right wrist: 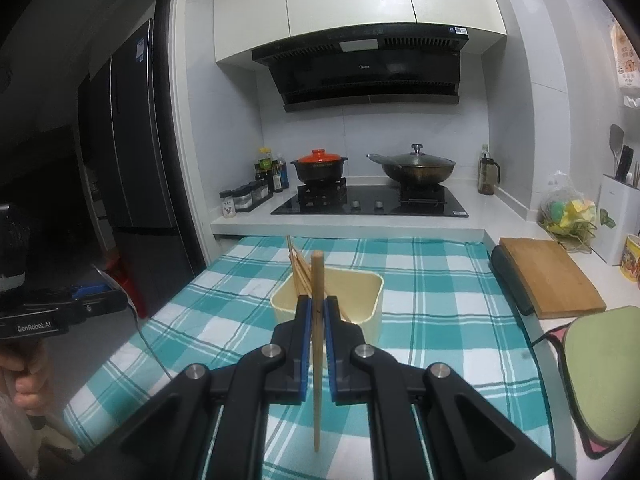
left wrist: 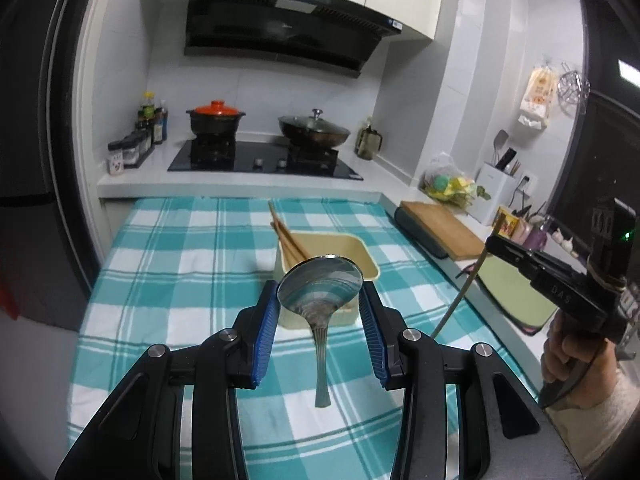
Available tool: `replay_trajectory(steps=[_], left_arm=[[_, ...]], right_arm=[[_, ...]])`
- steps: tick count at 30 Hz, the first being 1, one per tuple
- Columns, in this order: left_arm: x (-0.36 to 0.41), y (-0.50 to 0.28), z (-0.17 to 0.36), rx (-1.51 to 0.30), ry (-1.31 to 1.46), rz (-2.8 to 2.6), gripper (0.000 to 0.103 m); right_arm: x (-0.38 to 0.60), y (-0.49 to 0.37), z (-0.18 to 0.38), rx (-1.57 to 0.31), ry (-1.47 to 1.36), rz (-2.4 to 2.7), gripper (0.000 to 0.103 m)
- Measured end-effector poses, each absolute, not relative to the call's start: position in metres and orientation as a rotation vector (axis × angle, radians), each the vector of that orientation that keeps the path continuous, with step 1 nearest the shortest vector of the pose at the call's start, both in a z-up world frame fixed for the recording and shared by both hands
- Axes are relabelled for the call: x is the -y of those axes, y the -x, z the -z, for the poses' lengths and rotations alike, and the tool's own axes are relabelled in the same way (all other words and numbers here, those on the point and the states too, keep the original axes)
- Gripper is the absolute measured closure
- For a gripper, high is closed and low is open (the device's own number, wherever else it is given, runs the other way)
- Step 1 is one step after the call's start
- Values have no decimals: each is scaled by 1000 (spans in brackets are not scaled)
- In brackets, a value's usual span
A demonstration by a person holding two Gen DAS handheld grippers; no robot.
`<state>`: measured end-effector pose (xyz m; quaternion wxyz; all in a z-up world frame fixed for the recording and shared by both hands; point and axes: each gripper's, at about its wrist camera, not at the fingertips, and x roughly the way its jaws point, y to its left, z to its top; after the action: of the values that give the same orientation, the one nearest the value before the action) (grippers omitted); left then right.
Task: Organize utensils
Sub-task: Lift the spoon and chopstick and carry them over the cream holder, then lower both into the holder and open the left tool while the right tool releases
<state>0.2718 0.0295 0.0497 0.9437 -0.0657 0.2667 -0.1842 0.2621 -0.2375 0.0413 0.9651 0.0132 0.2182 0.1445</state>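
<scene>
left gripper [left wrist: 320, 300] clamps a spoon [left wrist: 320, 292] by its bowl, right gripper [right wrist: 318, 312] pinches an upright chopstick [right wrist: 317, 344], both above the bin [right wrist: 370, 286].

Ahead of you a red-lidded clay pot [right wrist: 319, 165] and a lidded wok [right wrist: 414, 166] sit on the black hob [right wrist: 368, 202]. A wooden cutting board [right wrist: 550, 276] lies to your right, beside the teal checked cloth [right wrist: 440, 320].

Spoon [left wrist: 320, 300] between left gripper's [left wrist: 320, 304] jaws, above container [left wrist: 368, 260].

"GenRobot.AI" – on left claw body [right wrist: 34, 326]; "DAS" – right claw body [left wrist: 560, 298].
</scene>
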Motion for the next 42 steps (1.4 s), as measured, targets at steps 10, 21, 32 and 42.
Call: replay_trajectory(steps=[10,21,32,42], left_arm=[[-11,-351,-108,-438,127,349,63],[21,-443,-67,-557,138,328,63],[46,-510,23,-806,106,282,61],[35,-483,18,-738,9,194,16]], right_arm=[[226,-329,-108,-305,34,-292,96],[220,-414,-88,-335,69,-307,96],[224,-490,3,-673,51,-322,96],[255,-499,30,-699,-63,-247,57]])
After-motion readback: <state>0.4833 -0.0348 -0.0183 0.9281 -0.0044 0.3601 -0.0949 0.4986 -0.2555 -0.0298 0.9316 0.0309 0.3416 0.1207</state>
